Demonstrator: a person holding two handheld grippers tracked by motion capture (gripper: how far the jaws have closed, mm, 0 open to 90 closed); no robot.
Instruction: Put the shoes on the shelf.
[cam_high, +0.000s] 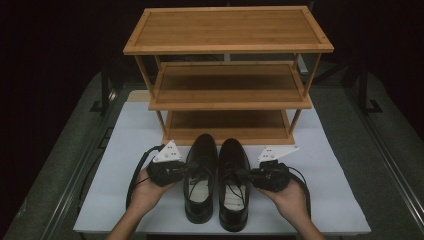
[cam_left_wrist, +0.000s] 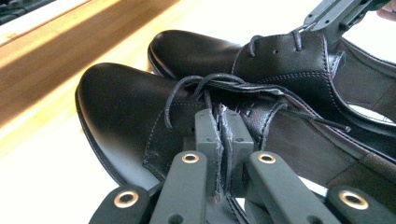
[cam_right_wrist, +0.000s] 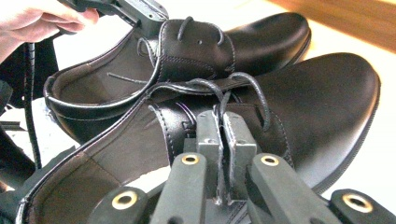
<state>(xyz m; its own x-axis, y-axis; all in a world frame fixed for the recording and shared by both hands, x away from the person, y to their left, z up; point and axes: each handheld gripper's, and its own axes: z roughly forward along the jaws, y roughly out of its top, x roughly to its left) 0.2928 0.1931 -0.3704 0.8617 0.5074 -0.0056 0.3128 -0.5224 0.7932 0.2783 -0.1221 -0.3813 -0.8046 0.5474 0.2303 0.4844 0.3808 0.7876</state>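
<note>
1. High view: a pair of black leather lace-up shoes stands side by side on the white table (cam_high: 325, 200), toes toward a three-tier wooden shelf rack (cam_high: 227, 30). The left shoe (cam_high: 201, 160) lies just beside the right shoe (cam_high: 234, 162). The left hand (cam_high: 145, 192) holds the left gripper (cam_high: 186, 169) against the left shoe's outer side; the right hand (cam_high: 290, 197) holds the right gripper (cam_high: 248, 175) against the right shoe's outer side.
2. Left gripper view: the left gripper (cam_left_wrist: 219, 128) has its jaws pinched together on the lace-flap edge of the nearer shoe (cam_left_wrist: 126, 112), beside the black laces (cam_left_wrist: 205, 81).
3. Right gripper view: the right gripper (cam_right_wrist: 222, 128) has its jaws clamped on the lace-flap edge of the nearer shoe (cam_right_wrist: 322, 102); the other shoe (cam_right_wrist: 271, 30) lies behind.
</note>
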